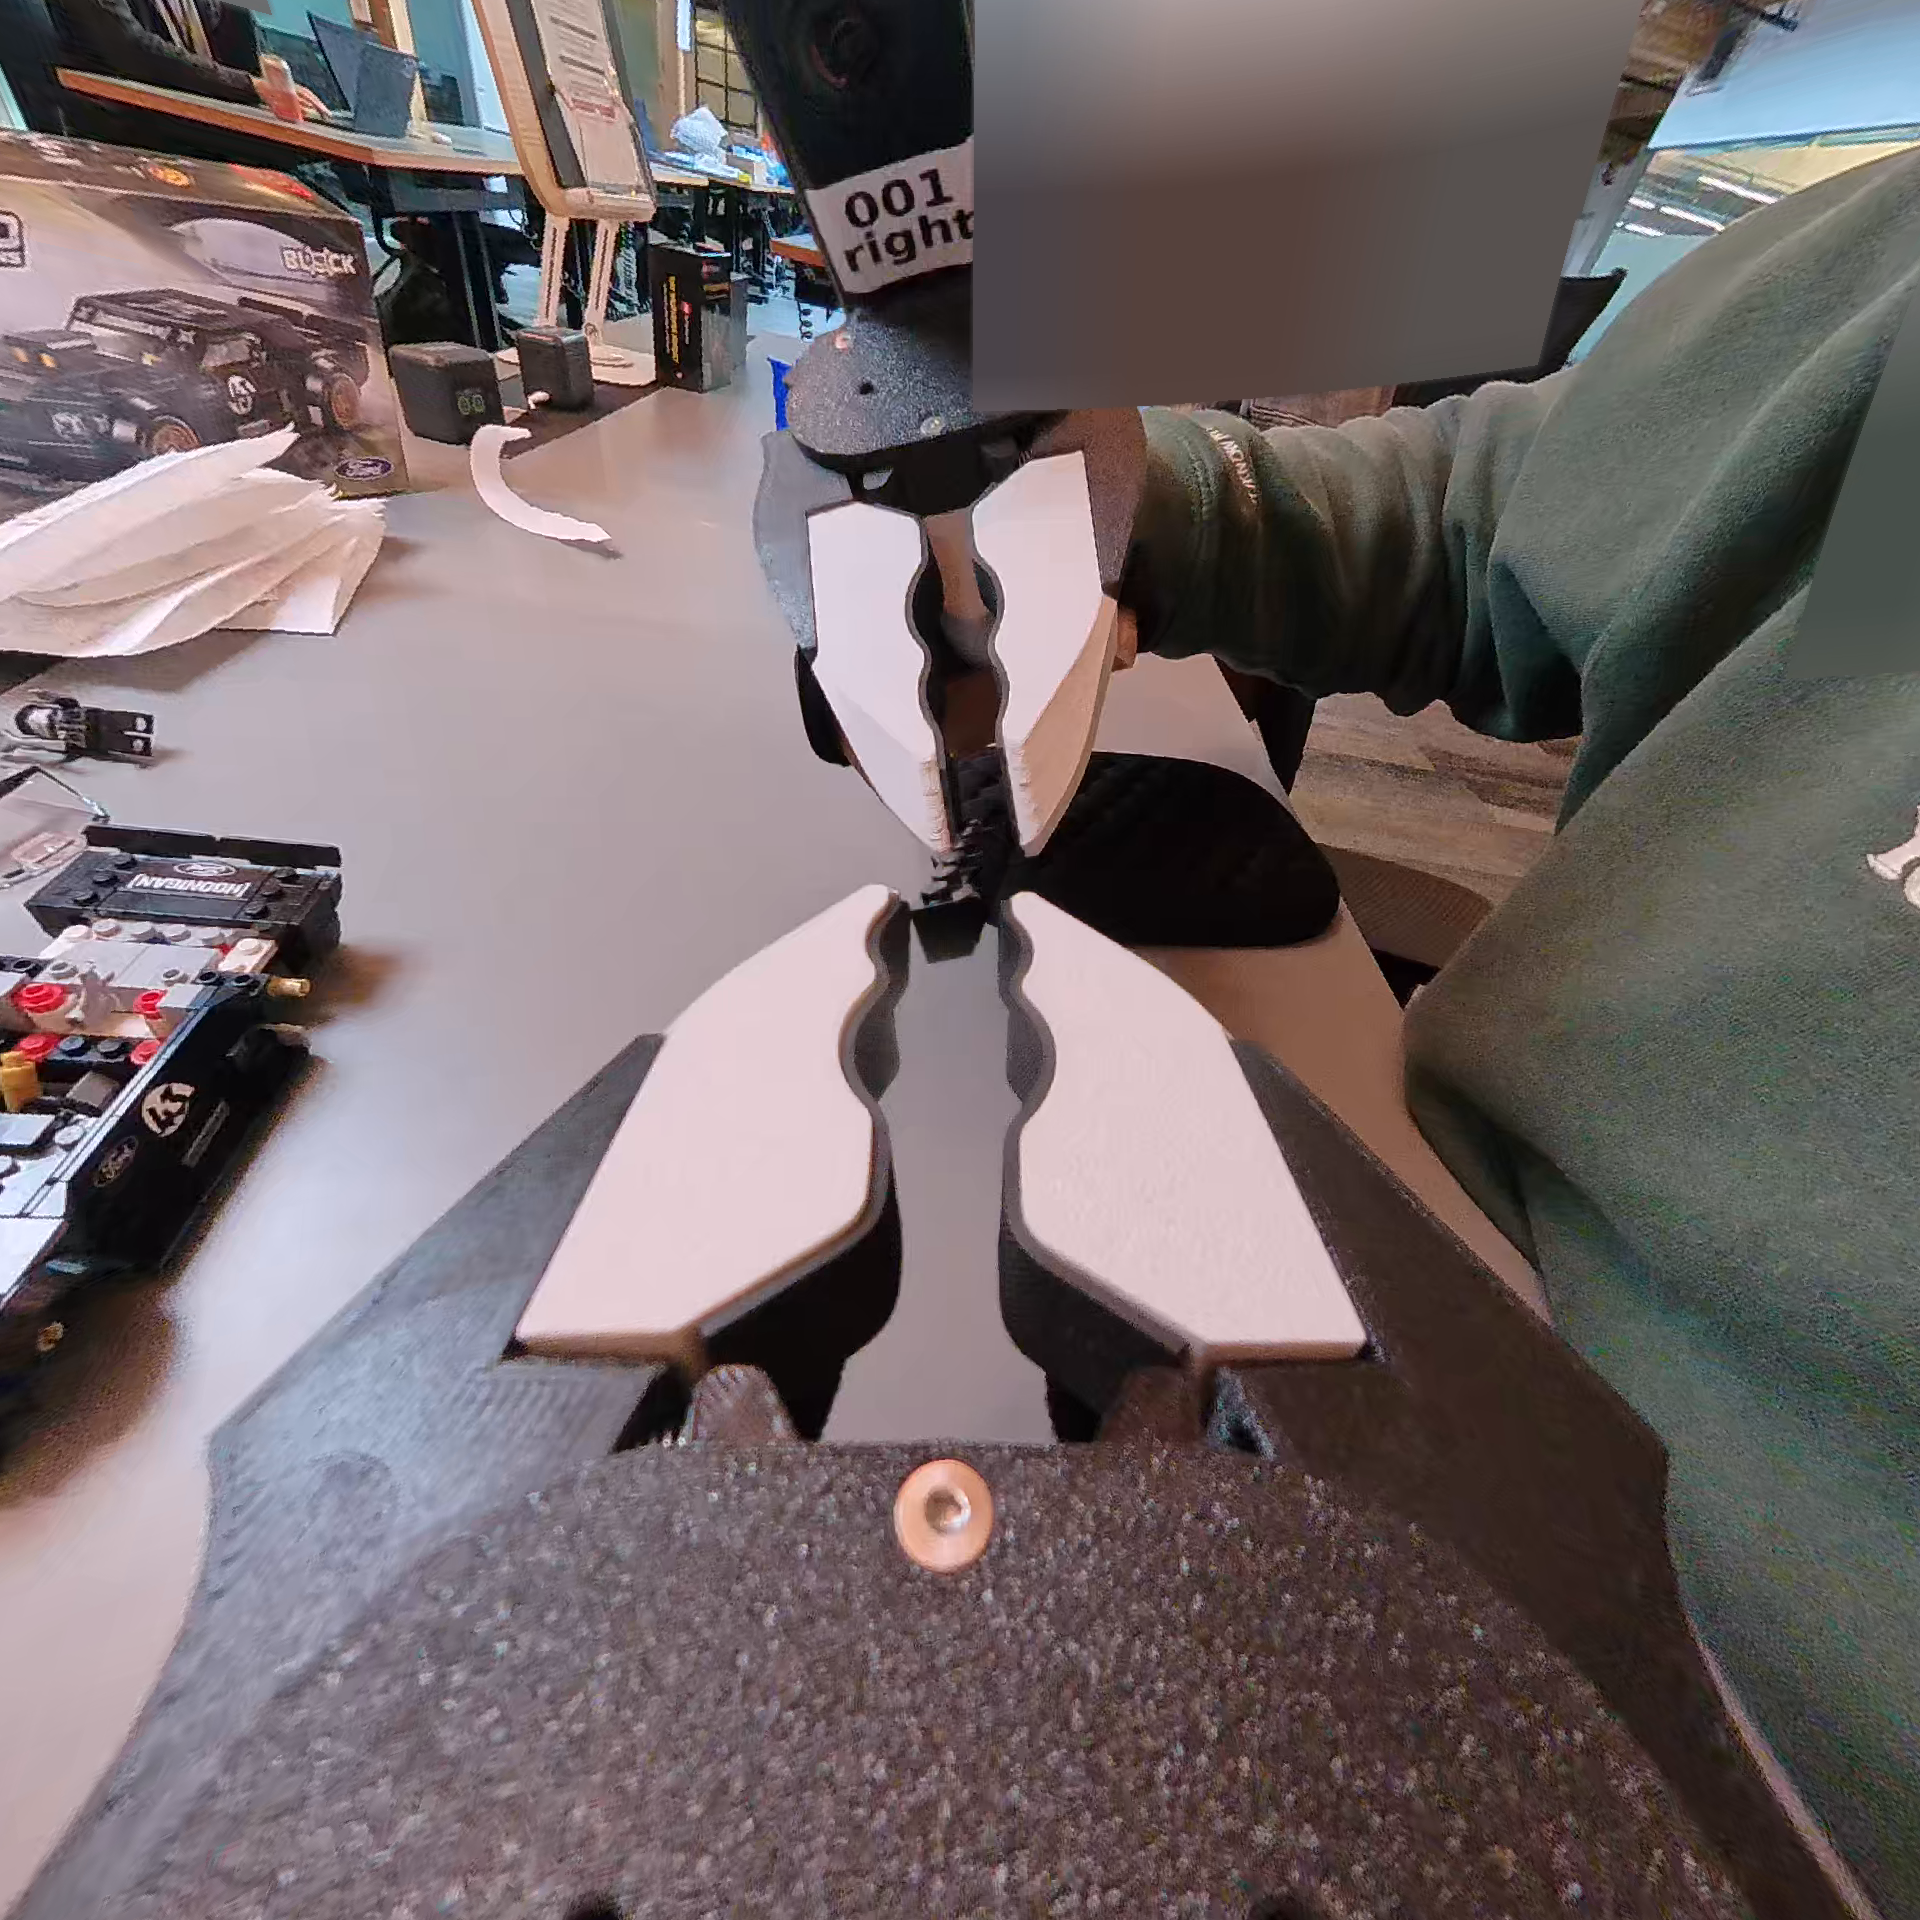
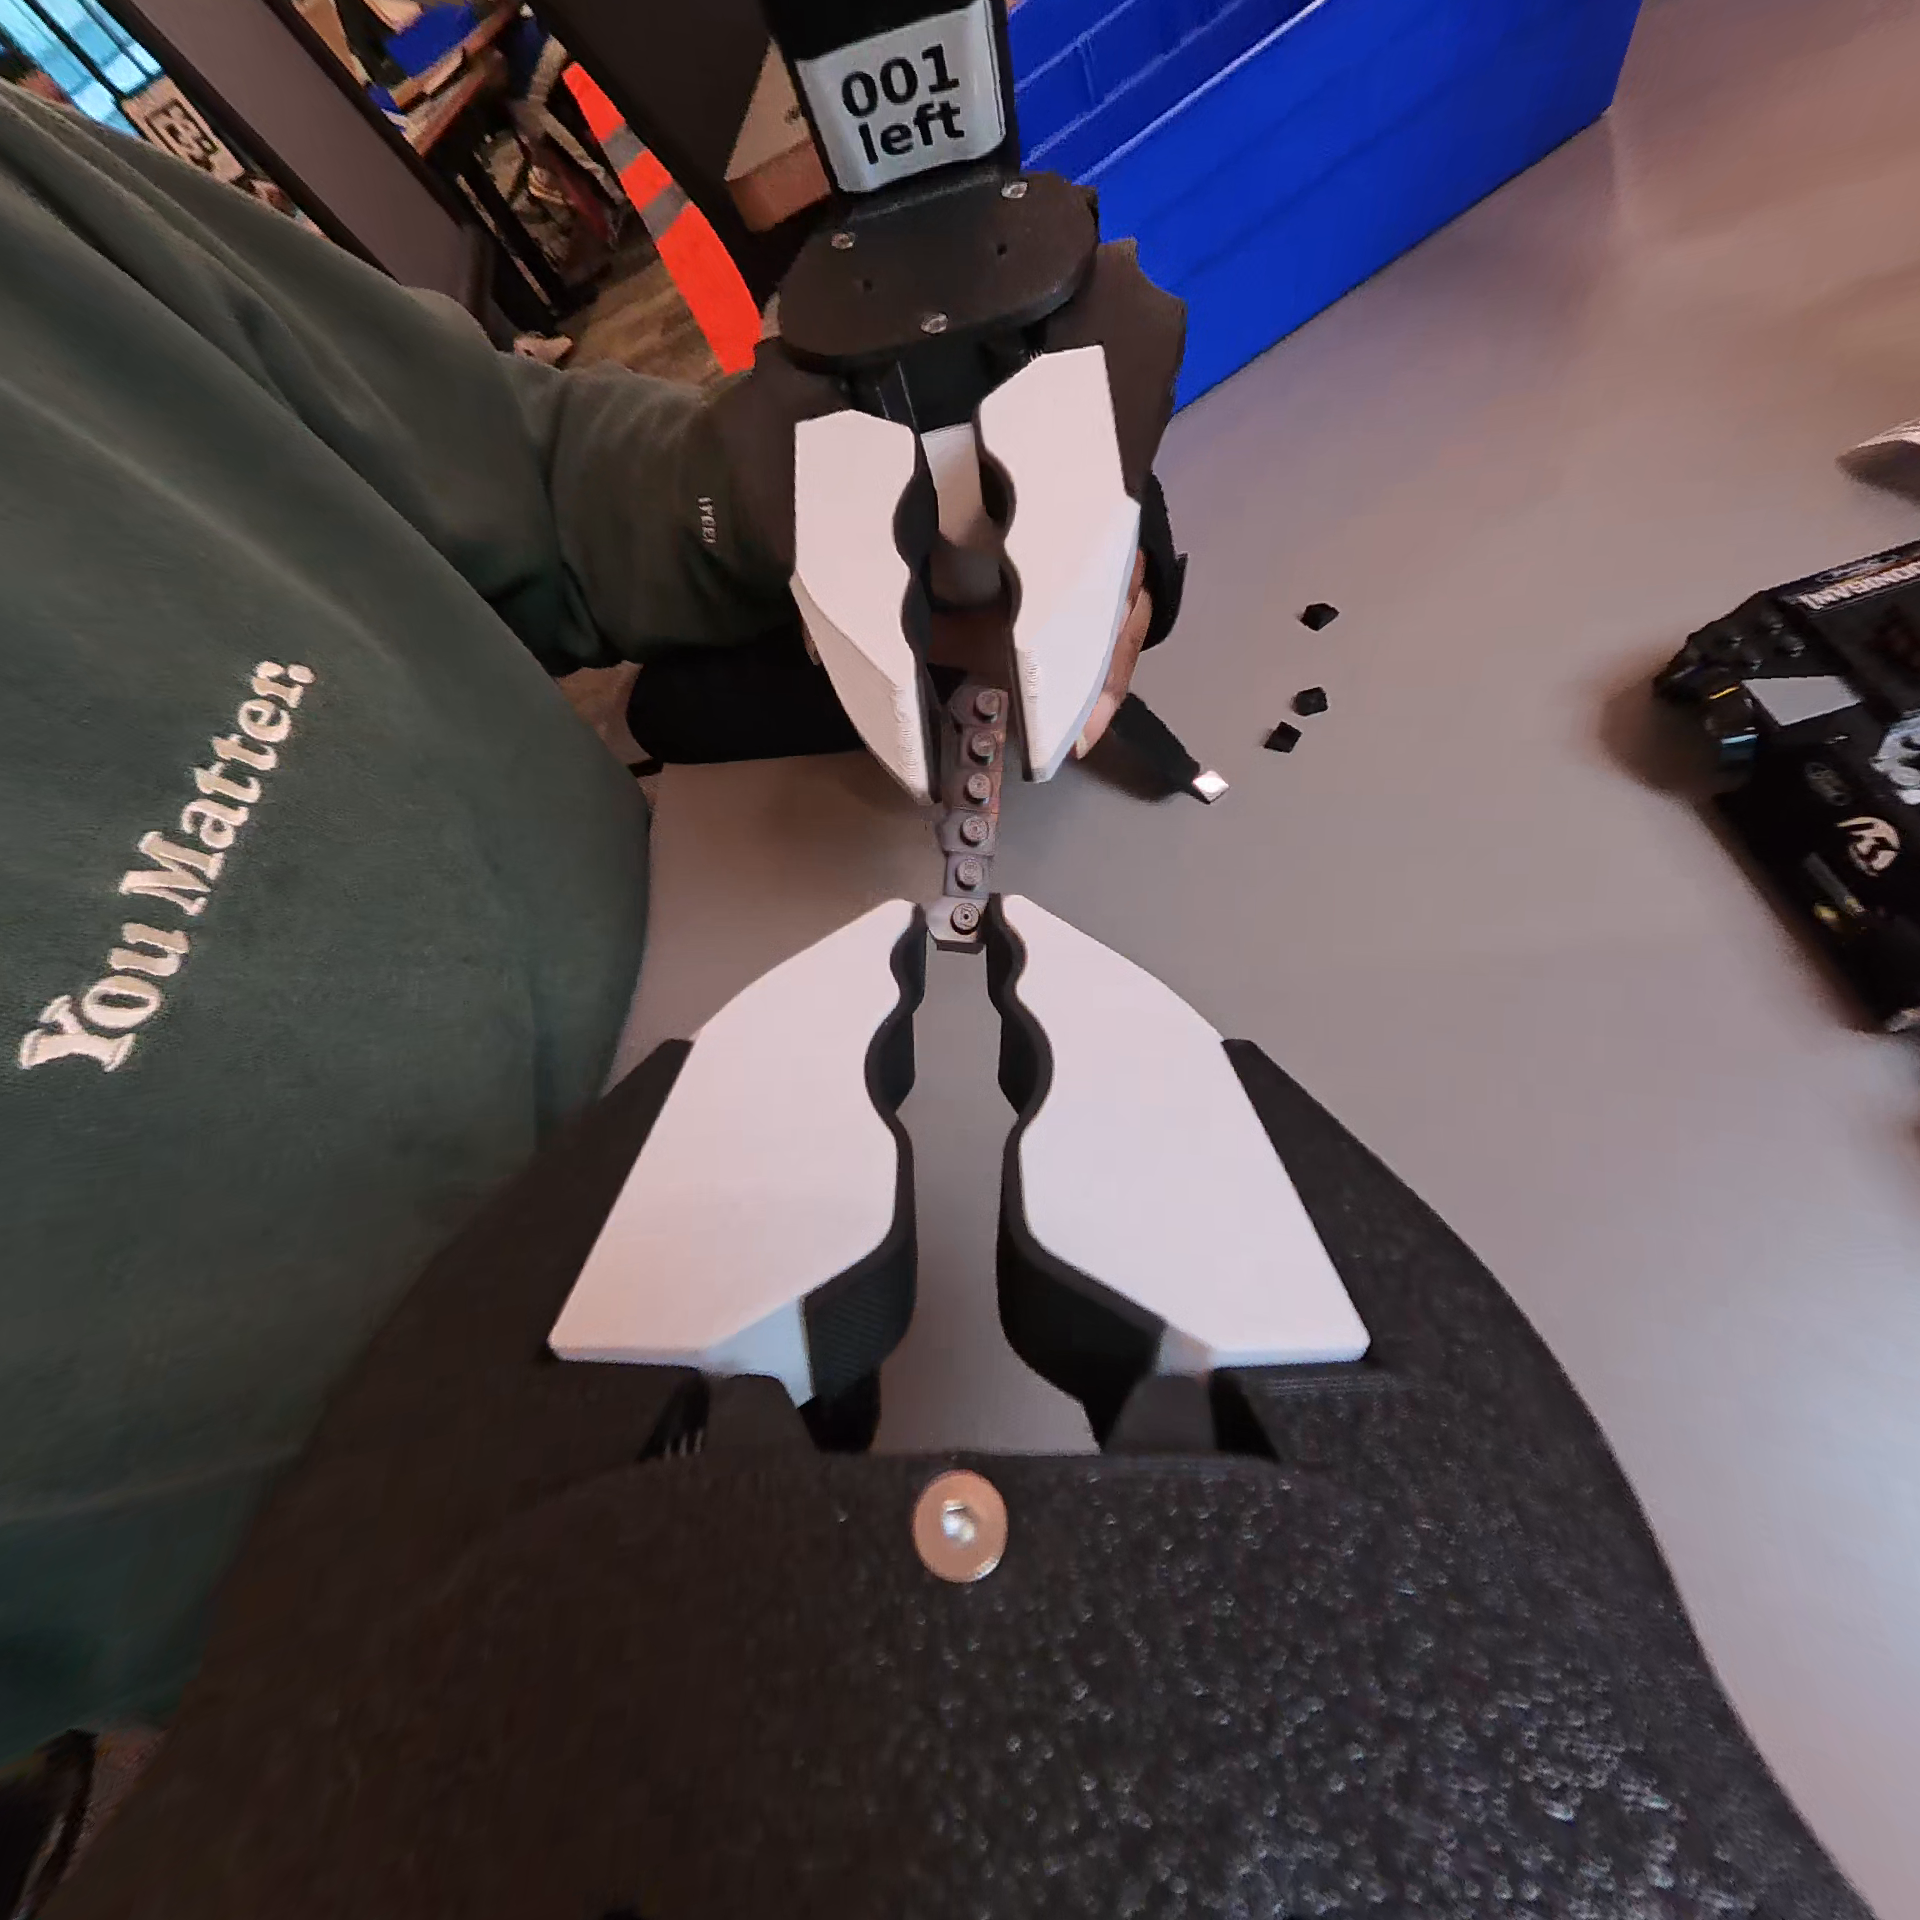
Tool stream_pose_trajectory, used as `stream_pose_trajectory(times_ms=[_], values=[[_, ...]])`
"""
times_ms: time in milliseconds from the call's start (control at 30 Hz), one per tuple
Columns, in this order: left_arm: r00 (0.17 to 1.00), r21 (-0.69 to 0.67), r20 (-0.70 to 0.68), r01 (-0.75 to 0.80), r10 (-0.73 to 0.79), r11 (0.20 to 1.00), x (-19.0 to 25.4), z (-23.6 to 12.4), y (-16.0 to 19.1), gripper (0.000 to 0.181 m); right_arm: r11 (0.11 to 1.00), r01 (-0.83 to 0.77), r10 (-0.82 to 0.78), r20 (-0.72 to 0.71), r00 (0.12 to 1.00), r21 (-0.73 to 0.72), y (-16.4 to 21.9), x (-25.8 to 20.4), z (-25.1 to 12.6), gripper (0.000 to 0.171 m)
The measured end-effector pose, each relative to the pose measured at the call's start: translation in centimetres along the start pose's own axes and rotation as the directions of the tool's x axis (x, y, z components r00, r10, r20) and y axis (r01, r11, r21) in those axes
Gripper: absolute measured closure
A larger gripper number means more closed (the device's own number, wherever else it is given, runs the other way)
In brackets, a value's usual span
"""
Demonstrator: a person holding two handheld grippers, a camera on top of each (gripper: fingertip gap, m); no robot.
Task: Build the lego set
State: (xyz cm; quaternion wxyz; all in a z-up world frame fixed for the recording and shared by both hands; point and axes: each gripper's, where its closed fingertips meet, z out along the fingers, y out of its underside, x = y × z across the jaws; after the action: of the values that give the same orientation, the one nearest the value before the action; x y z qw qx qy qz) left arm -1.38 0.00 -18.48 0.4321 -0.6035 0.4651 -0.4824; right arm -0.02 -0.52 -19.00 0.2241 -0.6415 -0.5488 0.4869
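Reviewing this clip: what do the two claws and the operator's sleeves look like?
Both the left claw and right claw have white, wavy-edged fingers on speckled black bodies with a silver screw. Each handle carries a white label. The person wears a dark green sweatshirt with white lettering.

A narrow black studded plate strip (image 2: 971, 800), one stud wide, hangs in the air above the grey table, its ends pinched between two facing sets of fingertips. The half-built black car (image 1: 156, 1060), with white, red and yellow pieces exposed on top, rests on the table. Three small black slope pieces (image 2: 1304, 701) lie loose nearby.
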Motion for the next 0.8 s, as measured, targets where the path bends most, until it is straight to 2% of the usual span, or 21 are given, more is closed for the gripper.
stream_pose_trajectory(times_ms=[200, 367, 467, 667, 800], values=[[1.000, 0.008, 0.024, 0.004, -0.004, 1.000, -0.7, -0.1, 0.1, 0.169, 0.993, 0.113, -0.117, -0.142, 0.983, -0.037, -0.2, 0.9, 0.1, 0.160], [0.999, 0.129, 0.005, 0.051, -0.052, 0.990, -1.0, -0.9, -1.4, 0.170, 0.969, 0.236, -0.208, -0.286, 0.935, 0.067, -2.2, 0.9, -0.6, 0.146], [0.992, 0.182, -0.029, 0.126, -0.122, 0.975, -1.1, -1.2, -2.0, 0.170, 0.952, 0.265, -0.202, -0.338, 0.919, 0.153, -3.1, 0.8, -0.9, 0.146], [0.927, 0.309, -0.171, 0.373, -0.335, 0.875, -1.5, -2.0, -3.8, 0.170, 0.925, 0.258, -0.153, -0.349, 0.924, 0.278, -4.5, 0.9, -1.4, 0.147], [0.921, 0.320, -0.174, 0.388, -0.350, 0.864, -1.8, -2.3, -3.9, 0.170, 0.929, 0.219, -0.119, -0.320, 0.940, 0.298, -5.0, 1.0, -1.0, 0.147]])
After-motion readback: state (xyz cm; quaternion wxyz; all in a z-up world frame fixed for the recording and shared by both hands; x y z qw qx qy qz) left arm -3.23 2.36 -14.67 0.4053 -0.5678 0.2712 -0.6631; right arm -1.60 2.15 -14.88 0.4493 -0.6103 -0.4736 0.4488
